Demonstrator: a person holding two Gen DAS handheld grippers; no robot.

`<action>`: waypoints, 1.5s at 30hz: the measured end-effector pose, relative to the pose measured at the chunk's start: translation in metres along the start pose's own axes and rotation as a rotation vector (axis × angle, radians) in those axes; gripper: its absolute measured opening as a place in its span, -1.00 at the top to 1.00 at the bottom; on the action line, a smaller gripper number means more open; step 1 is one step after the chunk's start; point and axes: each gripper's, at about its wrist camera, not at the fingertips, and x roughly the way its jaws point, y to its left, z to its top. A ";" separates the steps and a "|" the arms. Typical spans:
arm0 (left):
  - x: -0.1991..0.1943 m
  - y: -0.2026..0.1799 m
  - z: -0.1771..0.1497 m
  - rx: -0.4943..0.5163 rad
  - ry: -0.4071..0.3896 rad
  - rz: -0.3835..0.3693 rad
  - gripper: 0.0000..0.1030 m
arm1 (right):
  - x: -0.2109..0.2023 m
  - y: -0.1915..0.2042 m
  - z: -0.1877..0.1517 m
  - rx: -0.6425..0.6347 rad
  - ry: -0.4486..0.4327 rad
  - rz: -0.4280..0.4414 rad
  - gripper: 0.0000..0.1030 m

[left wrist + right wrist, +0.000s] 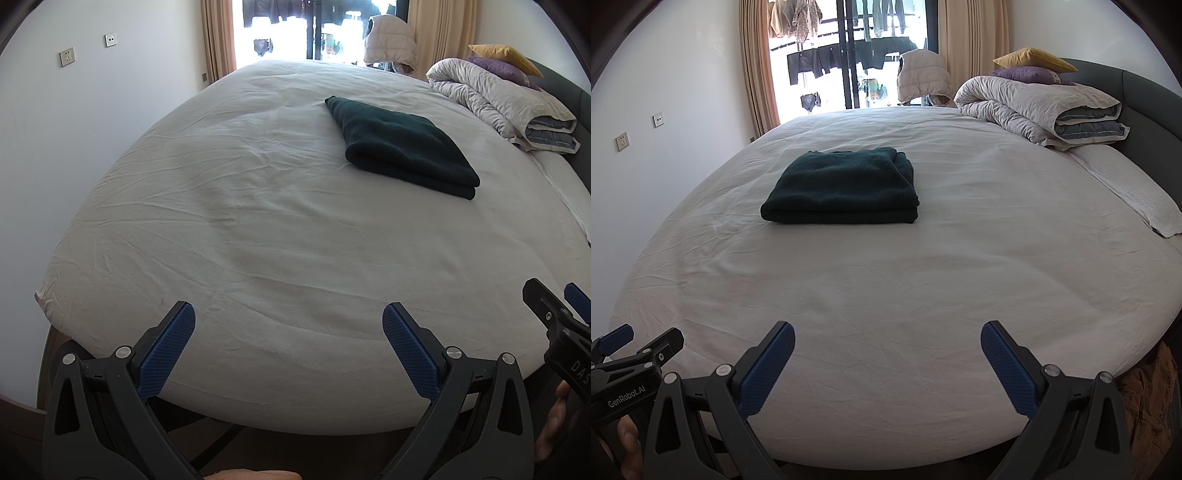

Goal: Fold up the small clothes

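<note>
A dark green garment (402,146) (844,186) lies folded into a neat rectangle on the white bed sheet (240,229) (905,277), past the bed's middle. My left gripper (288,328) hovers open over the near edge of the bed, nothing between its blue pads. My right gripper (888,349) is likewise open and empty above the near edge, well short of the garment. Each gripper shows in the other's view: the right one (557,314) at the right border, the left one (639,343) at the lower left.
A rolled grey duvet (1034,107) with a purple cushion (1027,74) and a yellow cushion (1034,59) sits by the dark headboard (1145,122) at the right. A pale jacket (923,77) hangs before the glass door. A white wall with sockets (622,142) runs along the left.
</note>
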 end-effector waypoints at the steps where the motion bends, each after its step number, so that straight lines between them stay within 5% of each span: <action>1: 0.000 0.000 0.000 0.000 0.000 0.000 -1.00 | 0.000 0.000 0.000 0.000 0.000 0.000 -1.00; 45: 0.006 -0.004 -0.002 0.013 0.017 0.006 -1.00 | 0.000 -0.002 -0.003 0.004 0.012 0.002 -1.00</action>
